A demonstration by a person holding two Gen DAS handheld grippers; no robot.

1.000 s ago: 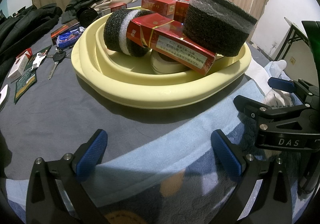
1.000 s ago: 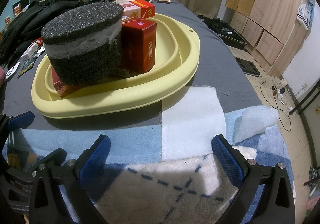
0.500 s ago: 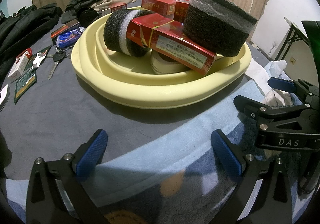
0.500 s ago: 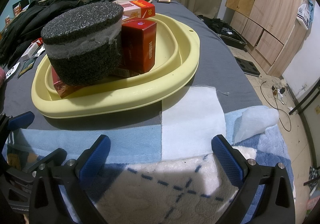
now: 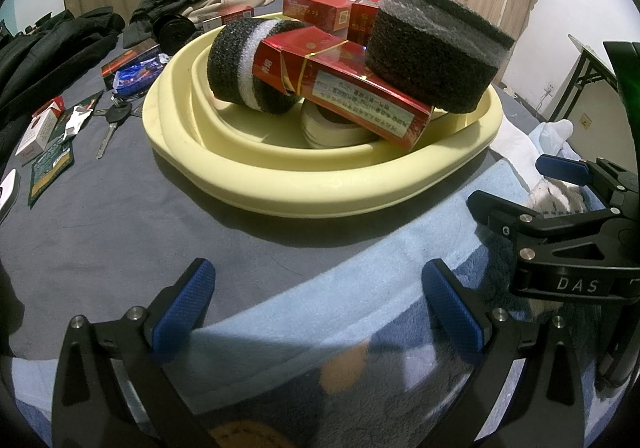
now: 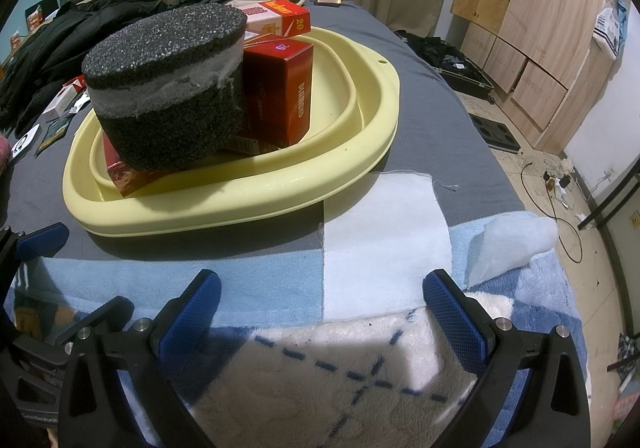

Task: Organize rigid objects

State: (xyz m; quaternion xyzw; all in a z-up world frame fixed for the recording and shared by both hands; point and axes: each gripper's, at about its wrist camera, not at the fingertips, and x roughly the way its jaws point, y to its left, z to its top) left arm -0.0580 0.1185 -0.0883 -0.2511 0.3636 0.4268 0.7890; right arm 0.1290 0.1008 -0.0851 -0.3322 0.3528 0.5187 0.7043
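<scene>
Both grippers, left (image 5: 316,300) and right (image 6: 320,308), were spread and held nothing, low in frame over the blanket (image 6: 248,284). The basin (image 5: 320,192) sat mid-frame, holding boxes and foam. The big foam disc (image 5: 436,48) rested tilted on a red box (image 5: 352,92); a nudge to the basin would likely slide it off.

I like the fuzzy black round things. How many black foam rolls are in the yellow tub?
2. One big black foam roll sits on the long red carton; a smaller one leans behind it in the yellow tub. More may hide underneath.
</scene>
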